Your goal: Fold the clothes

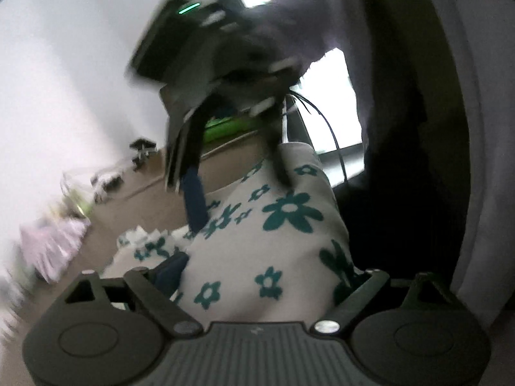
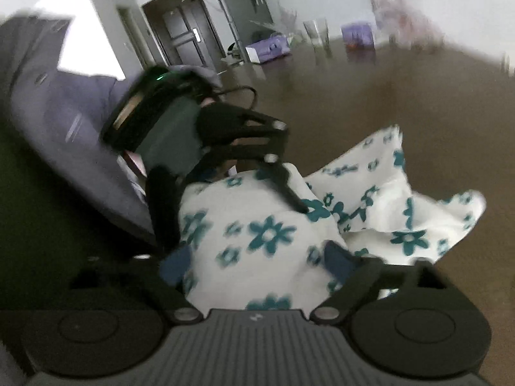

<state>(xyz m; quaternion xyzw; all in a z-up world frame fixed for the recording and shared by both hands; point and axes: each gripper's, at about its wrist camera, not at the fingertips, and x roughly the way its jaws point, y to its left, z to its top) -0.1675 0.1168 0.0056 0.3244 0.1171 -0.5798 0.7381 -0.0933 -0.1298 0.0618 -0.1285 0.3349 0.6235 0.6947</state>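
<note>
Both views are dimly lit and heavily smeared by motion blur. Daylight is admitted through an overexposed window (image 1: 328, 96), where detail is lost. Edges are bent and darkened by fisheye distortion.

Black housing on left gripper (image 1: 257, 276), ribbed grey plate between two round discs, silver screws at finger pivots, blue pads. Above right gripper (image 1: 231, 173), green light (image 1: 189, 8), black cables, grey-lilac sleeve (image 1: 309, 16).

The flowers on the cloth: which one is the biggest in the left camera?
The big teal flower on the floral cloth, just below the right hand-held gripper. The other flowers around it are clearly smaller.
</note>
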